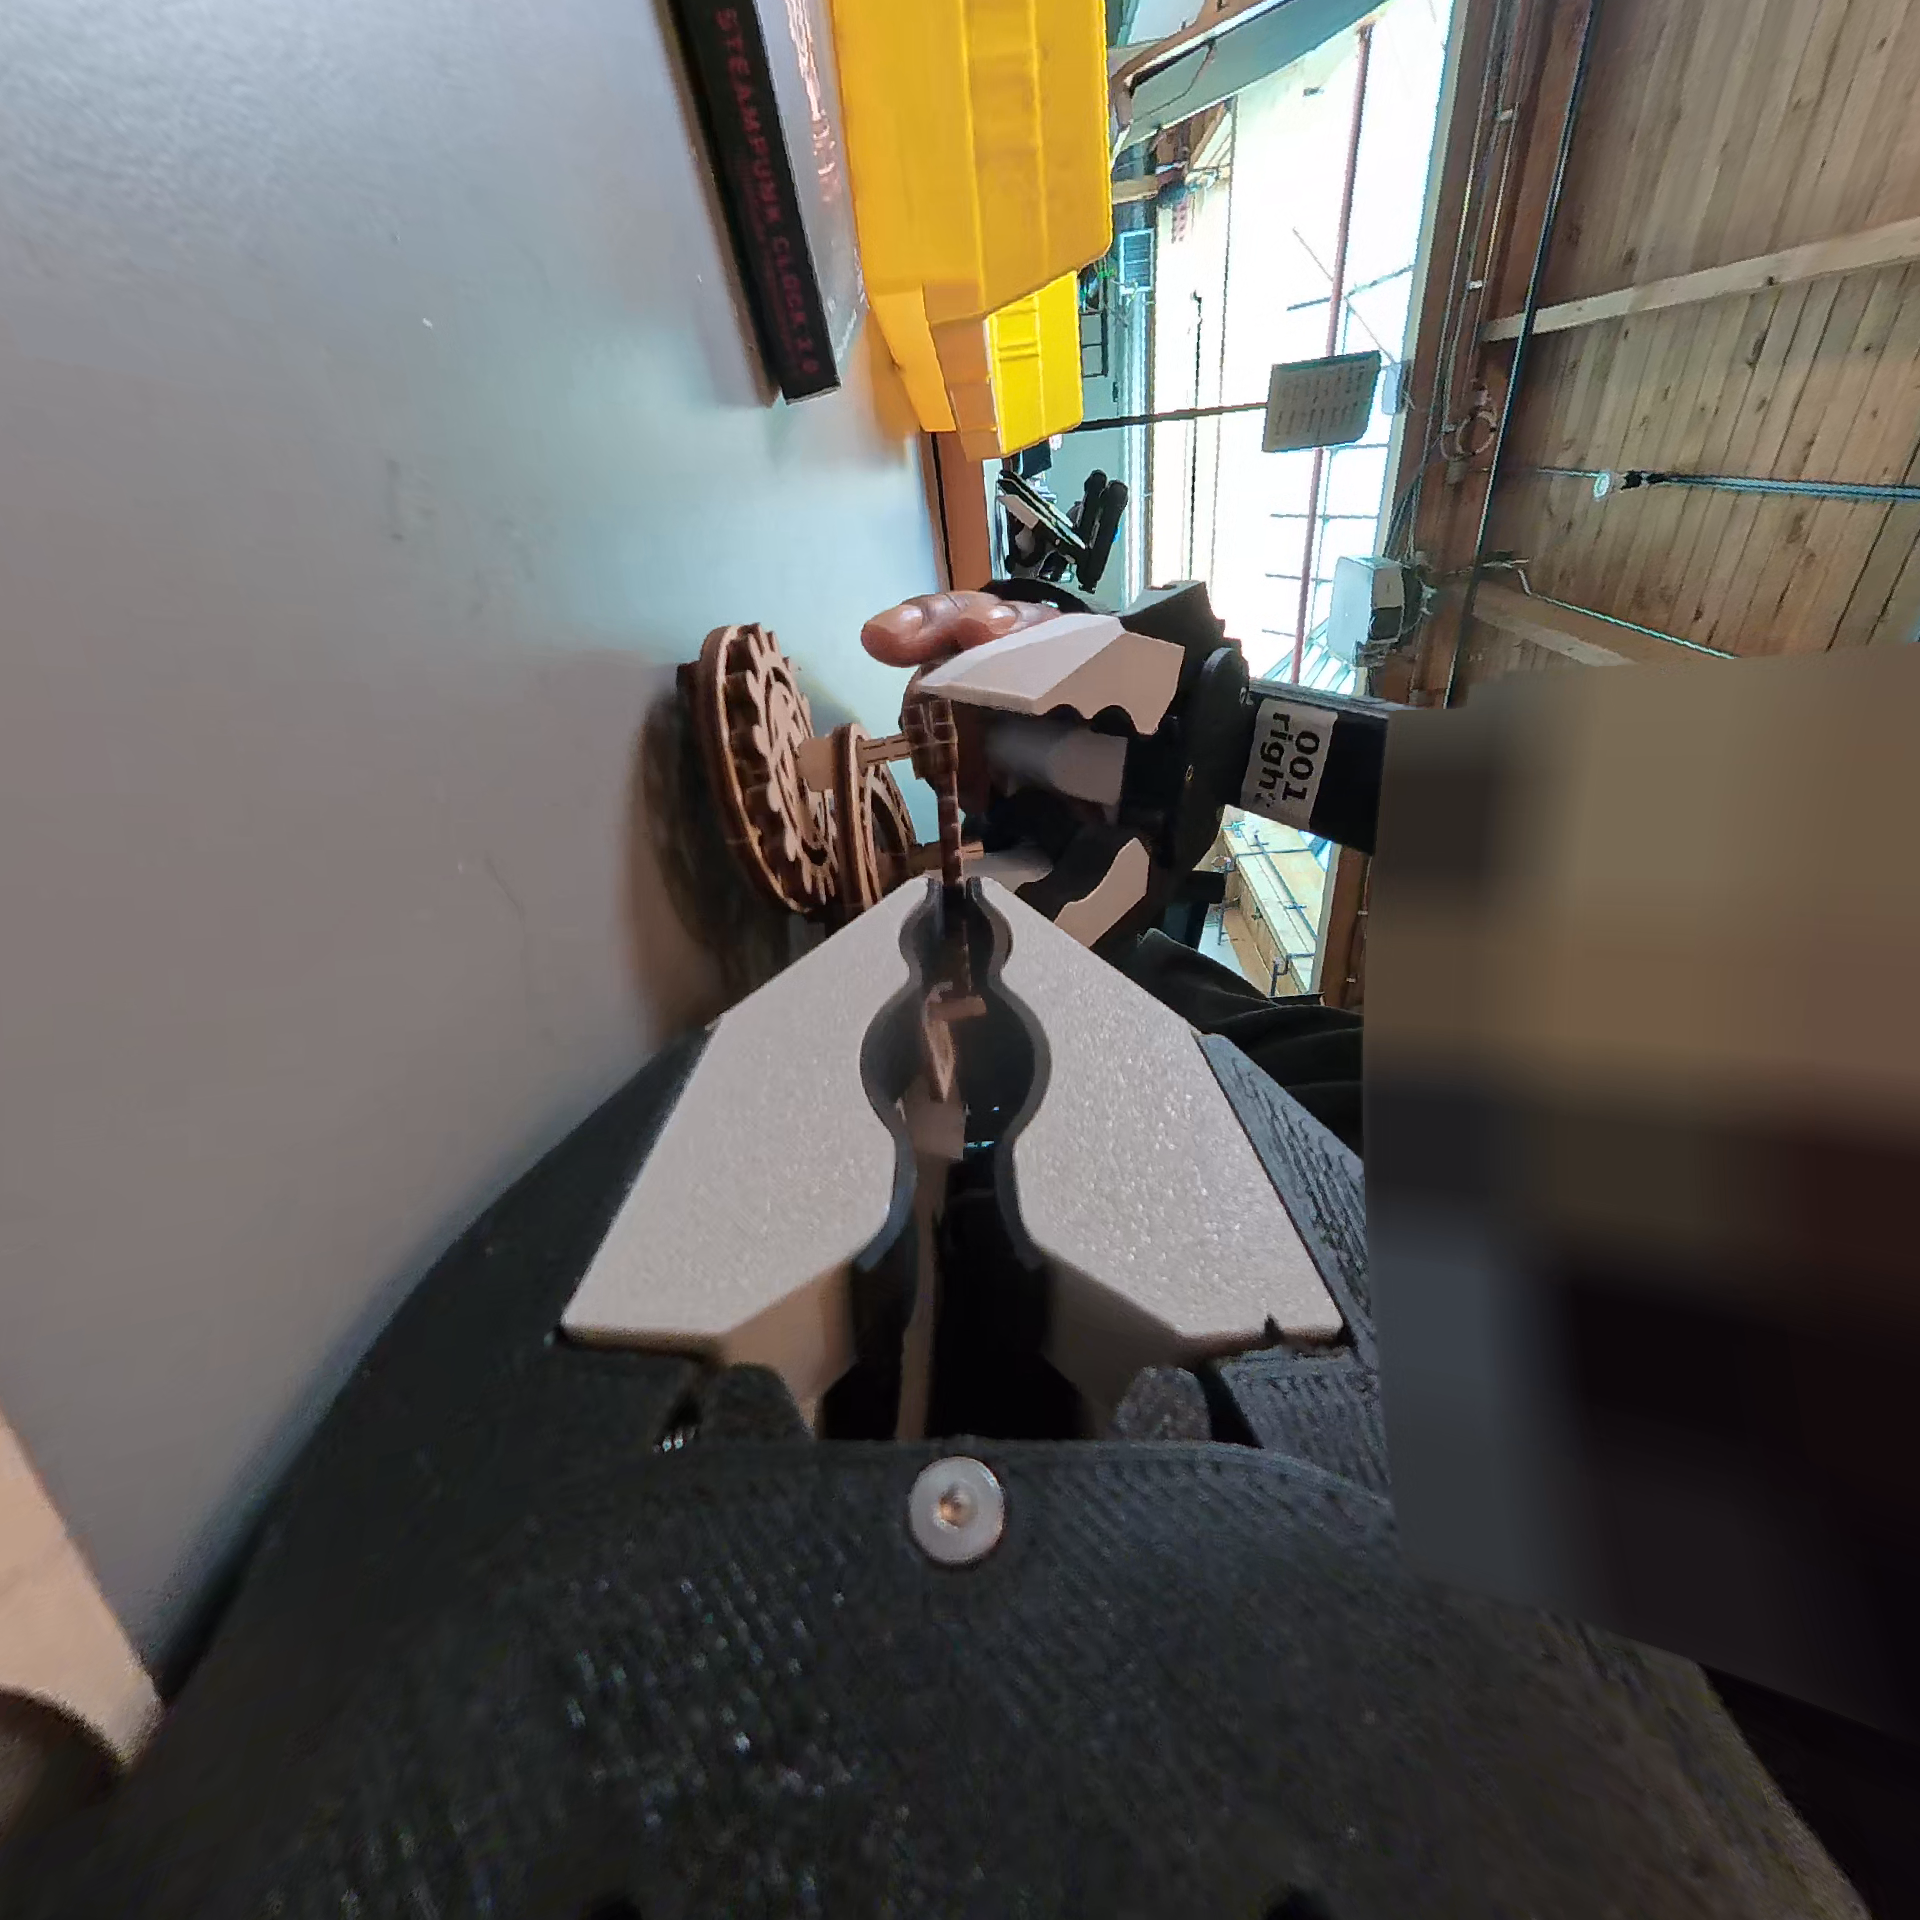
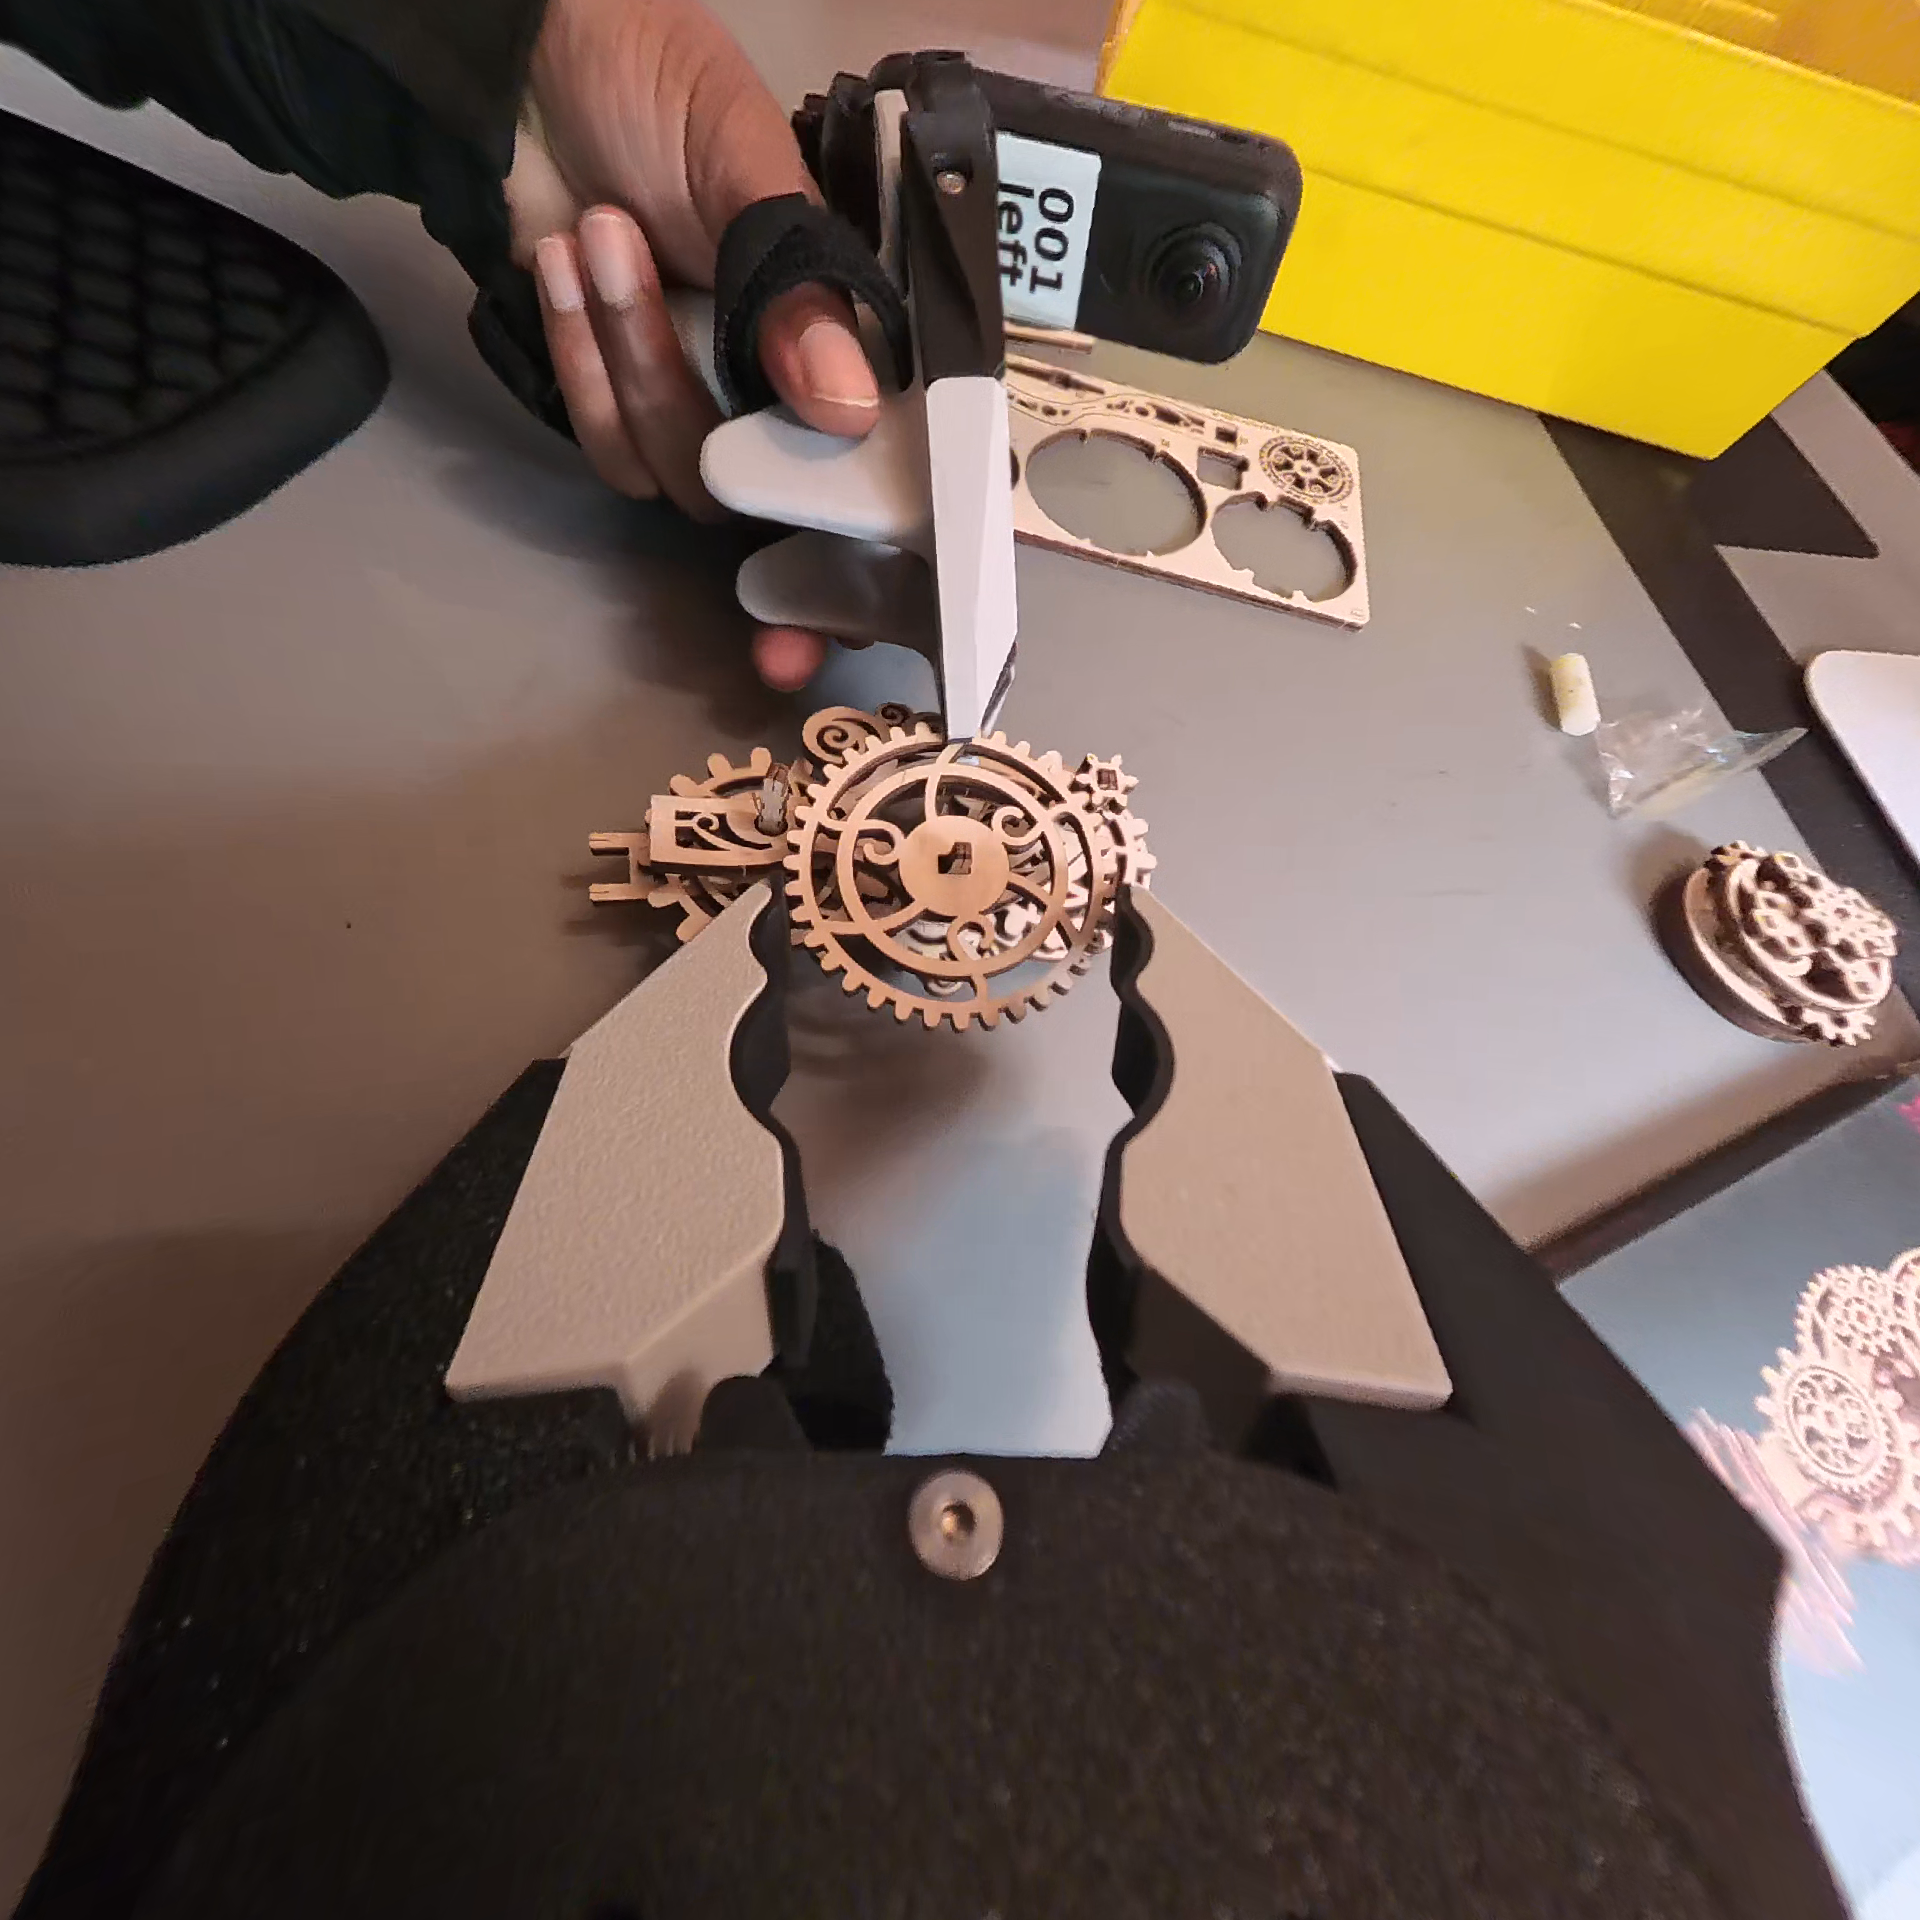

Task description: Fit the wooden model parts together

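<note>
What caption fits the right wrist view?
Right tongs straddle the wooden gear assembly on the grey table while the left tongs touch its top rim.

The gear assembly point(image 2: 951, 894) was pale tan wood, laser-cut with scrollwork and dark-edged teeth. It lay on a plain grey counter point(image 2: 312, 727). Each claw, left point(image 2: 975, 727) and right point(image 2: 945, 914), had light grey fingers on textured black bodies. The bin point(image 2: 1558, 208) was bright yellow, and the punched-out sheet point(image 2: 1174, 509) was tan.
</note>
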Motion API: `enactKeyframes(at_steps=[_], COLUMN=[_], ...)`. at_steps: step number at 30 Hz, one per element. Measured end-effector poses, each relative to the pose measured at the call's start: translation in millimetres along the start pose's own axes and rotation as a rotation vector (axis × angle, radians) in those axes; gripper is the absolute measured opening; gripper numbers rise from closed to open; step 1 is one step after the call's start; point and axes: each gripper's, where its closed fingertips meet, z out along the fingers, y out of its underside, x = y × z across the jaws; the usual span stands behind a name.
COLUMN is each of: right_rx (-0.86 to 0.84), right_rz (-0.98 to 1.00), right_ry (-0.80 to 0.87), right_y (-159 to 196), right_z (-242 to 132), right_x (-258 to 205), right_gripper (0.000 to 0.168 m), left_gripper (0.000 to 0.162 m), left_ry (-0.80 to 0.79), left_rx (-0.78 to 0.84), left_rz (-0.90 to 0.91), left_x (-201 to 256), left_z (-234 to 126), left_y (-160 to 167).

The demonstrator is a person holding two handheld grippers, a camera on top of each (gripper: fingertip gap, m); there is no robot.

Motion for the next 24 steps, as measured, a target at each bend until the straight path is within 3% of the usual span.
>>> enactKeyframes(at_steps=[1, 6, 8, 14, 24], right_rx=[-0.002, -0.008, -0.008, 0.004, 0.023], right_rz=[0.006, 0.002, 0.003, 0.023, 0.044], right_ry=[-0.005, -0.001, -0.002, -0.006, -0.013], right_y=[-1, -2, -3, -4, -6], right_z=[0, 2, 2, 2, 2], right_x=[0, -1, -2, -2, -2], right_gripper=[0.06, 0.06, 0.06, 0.06, 0.06], left_gripper=[0.002, 0.026, 0.031, 0.026, 0.019], left_ry=[-0.011, -0.066, -0.157, -0.364, -0.425], left_rx=[-0.002, -0.041, -0.042, -0.122, -0.12], left_rz=[0.024, 0.222, 0.38, 0.791, 0.925], left_x=[0, 8, 3, -11, -15], left_z=[-1, -9, -15, -16, -13], left_y=[0, 6, 4, 14, 14])
